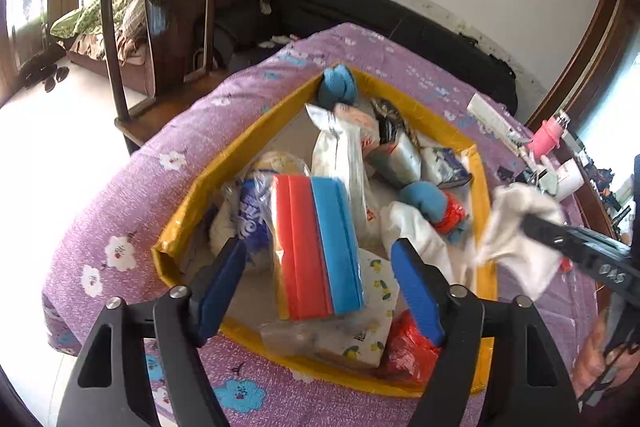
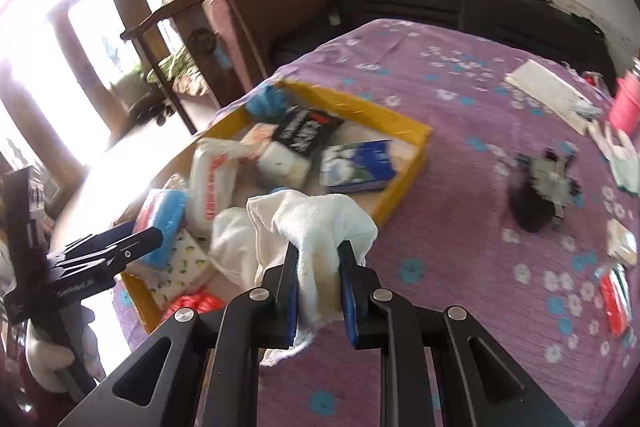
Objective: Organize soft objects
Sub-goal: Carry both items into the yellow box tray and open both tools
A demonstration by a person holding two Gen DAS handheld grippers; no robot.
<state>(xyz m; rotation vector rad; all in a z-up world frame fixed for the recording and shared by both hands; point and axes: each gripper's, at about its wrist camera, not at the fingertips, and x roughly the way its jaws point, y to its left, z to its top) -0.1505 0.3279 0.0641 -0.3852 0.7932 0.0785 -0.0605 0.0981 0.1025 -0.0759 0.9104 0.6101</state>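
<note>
Your left hand-held gripper (image 1: 320, 287) hangs over the near end of the yellow box (image 1: 256, 131), its 2 blue pads spread wide and pressing on nothing. Between and just beyond them lies a packet of sponges (image 1: 316, 247), 2 red and 1 blue, resting on top of the other things in the box and clear of both pads.

Your right hand-held gripper (image 2: 318, 287) is closed tight on a white cloth (image 2: 320, 227). The cloth bunches up above the pads and a frayed end trails out below them. In the left wrist view it is off to the right of the box, just past the box's right wall; in the right wrist view it is over the purple flowered cover (image 2: 460, 267) near the box's near corner.

The box sits on that cover and is crowded: a white plastic bag (image 1: 340, 163), a blue sock (image 1: 336, 87) in the far corner, a 2nd blue sock (image 1: 424, 199) near the right wall, another white cloth (image 1: 416, 235), a tissue pack printed with lemons (image 1: 372, 327) and a red packet (image 1: 404, 351) at the near end.

Farther right on the cover lie a small black object (image 2: 540, 195) and a pink bottle (image 2: 628, 107); both are blurred.
</note>
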